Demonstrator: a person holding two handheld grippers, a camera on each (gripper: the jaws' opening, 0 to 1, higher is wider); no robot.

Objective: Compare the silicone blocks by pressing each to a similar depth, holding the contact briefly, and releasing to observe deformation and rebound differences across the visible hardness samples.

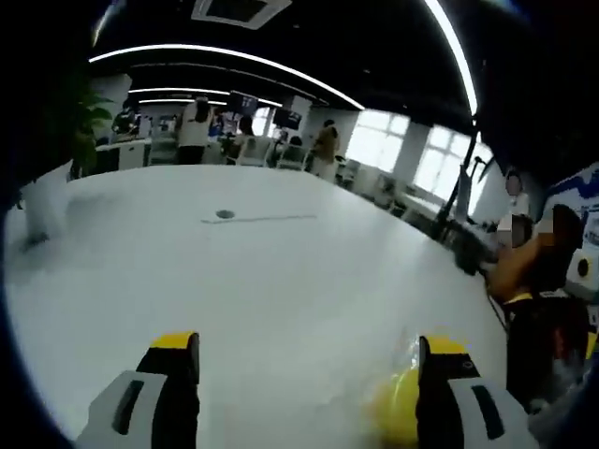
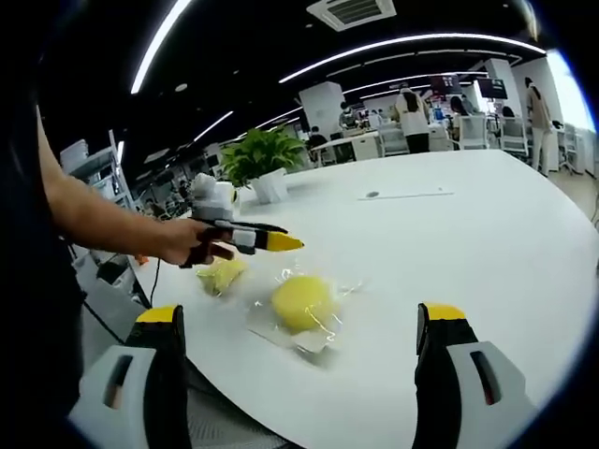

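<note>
Both silicone blocks sit in loose clear wrap near the worktop [image 2: 487,234] edge: the round yellow block [image 2: 301,301] nearer, a paler block [image 2: 221,275] under the left hand-held gripper [image 2: 251,239] (its jaw state I cannot tell). The right hand-held gripper [image 2: 299,374] is spread, empty. Pressing off-centre could skid the wrap off the near edge; far side offers room.

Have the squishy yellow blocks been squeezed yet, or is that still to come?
Nothing looks pressed yet. In the right gripper view, two soft yellow silicone blocks, a rounder one and a paler one, lie in clear wrapping on the white table. The left gripper, held in a hand, hovers above the paler one, not touching. The right gripper is open and empty. Every press, hold and release seems left.
</note>
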